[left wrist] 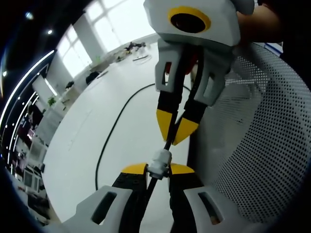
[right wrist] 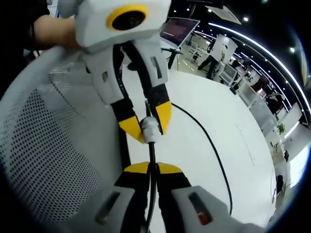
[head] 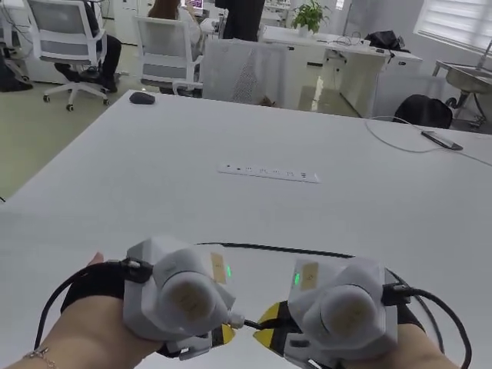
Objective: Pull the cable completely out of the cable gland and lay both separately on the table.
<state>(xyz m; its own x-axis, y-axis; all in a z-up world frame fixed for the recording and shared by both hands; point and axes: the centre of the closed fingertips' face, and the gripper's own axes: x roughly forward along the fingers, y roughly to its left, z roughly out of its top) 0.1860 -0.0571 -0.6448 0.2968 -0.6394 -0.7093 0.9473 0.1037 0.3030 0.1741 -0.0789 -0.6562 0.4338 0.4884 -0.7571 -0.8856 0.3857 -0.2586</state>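
Observation:
A small white cable gland (head: 237, 319) sits on a black cable (head: 269, 248) between my two grippers, low over the near edge of the white table (head: 231, 215). My left gripper (left wrist: 158, 168) is shut on the gland (left wrist: 160, 162), which shows between its yellow tips. Facing it, my right gripper (right wrist: 153, 168) is shut on the cable (right wrist: 152, 158) just behind the gland (right wrist: 149, 127). In the head view the left gripper (head: 228, 328) and right gripper (head: 265, 329) almost meet tip to tip. The rest of the cable (left wrist: 116, 121) trails in a curve across the table.
A white power strip (head: 267, 172) lies mid-table, a dark mouse (head: 141, 98) at the far left edge, and a phone (head: 441, 140) with a white lead at the far right. A white mesh chair back (left wrist: 252, 136) is close beside the grippers. Office chairs and desks stand beyond.

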